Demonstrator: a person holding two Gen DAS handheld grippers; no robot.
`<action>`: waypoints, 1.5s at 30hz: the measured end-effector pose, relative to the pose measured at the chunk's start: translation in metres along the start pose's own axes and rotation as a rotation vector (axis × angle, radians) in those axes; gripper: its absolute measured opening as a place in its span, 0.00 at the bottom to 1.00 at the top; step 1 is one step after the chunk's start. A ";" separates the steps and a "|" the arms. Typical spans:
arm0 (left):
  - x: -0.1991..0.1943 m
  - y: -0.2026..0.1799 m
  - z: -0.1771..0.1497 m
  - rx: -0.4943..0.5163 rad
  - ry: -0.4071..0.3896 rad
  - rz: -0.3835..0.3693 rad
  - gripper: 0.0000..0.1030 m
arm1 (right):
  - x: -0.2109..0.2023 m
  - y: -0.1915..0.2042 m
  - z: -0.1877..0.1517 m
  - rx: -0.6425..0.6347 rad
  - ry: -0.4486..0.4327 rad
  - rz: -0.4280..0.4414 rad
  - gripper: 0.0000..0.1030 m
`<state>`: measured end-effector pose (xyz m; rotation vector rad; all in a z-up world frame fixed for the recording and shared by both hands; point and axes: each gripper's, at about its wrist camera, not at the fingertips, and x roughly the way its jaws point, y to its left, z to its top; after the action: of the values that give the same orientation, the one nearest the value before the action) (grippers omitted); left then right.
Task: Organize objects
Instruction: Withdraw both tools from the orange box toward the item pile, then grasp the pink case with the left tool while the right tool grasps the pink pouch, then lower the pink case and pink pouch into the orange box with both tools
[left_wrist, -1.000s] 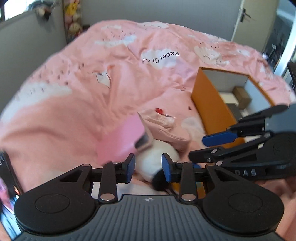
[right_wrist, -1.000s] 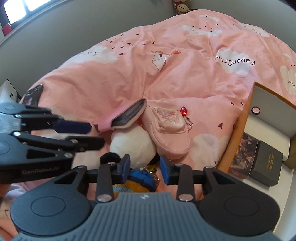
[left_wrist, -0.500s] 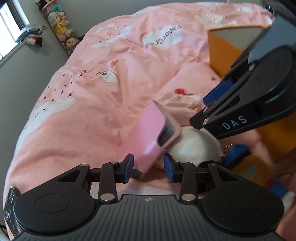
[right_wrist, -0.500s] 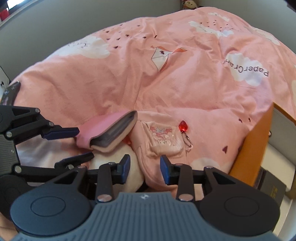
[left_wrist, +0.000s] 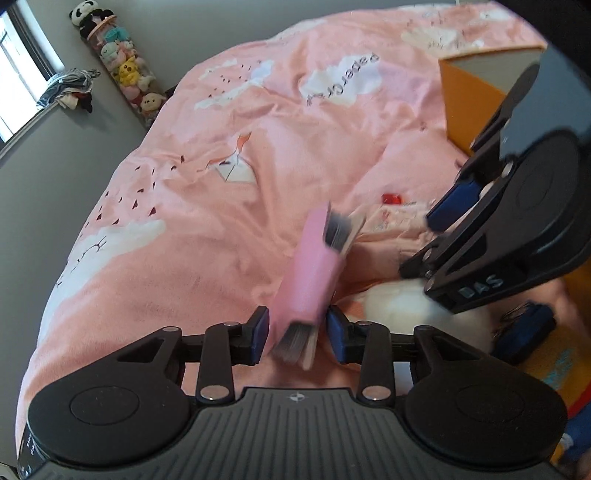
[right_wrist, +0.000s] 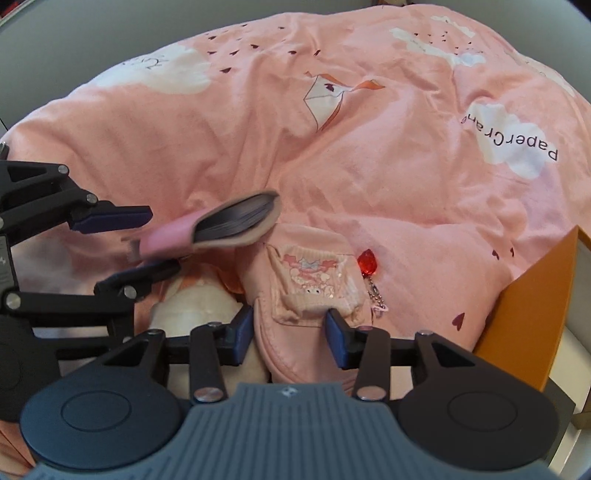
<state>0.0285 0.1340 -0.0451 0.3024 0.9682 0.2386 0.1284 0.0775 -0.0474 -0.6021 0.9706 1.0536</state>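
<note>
A pink-covered book (left_wrist: 314, 273) lies between the fingers of my left gripper (left_wrist: 298, 334); the jaws stand open around it with gaps on both sides. It also shows in the right wrist view (right_wrist: 207, 230), between the left gripper's fingers (right_wrist: 110, 218). My right gripper (right_wrist: 290, 334) is open around the near edge of a pink pouch (right_wrist: 314, 291) with a cartoon print and a red gem charm (right_wrist: 367, 263). A white plush (right_wrist: 192, 314) lies under the book and beside the pouch.
All lies on a pink quilt (right_wrist: 332, 129). An orange box (left_wrist: 469, 99) stands at the right, also in the right wrist view (right_wrist: 528, 314). A blue keyring item (left_wrist: 524, 332) lies near the plush. A tube of plush toys (left_wrist: 125, 81) stands by the wall.
My left gripper has moved forward so the pink book now sits deep between its fingers. My right gripper has advanced and dropped onto the pink pouch, its fingers now either side of it.
</note>
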 end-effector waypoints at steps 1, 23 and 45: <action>0.002 0.001 0.000 -0.006 -0.004 -0.007 0.39 | 0.002 0.000 0.001 0.002 0.003 0.000 0.44; -0.027 0.064 0.003 -0.580 -0.011 -0.229 0.18 | -0.070 -0.047 -0.025 0.400 -0.197 0.175 0.16; -0.098 -0.065 0.067 -0.544 -0.075 -0.659 0.17 | -0.208 -0.122 -0.184 1.002 -0.412 0.153 0.16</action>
<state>0.0350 0.0311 0.0422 -0.5020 0.8440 -0.1183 0.1381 -0.2107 0.0461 0.5015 1.0346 0.6515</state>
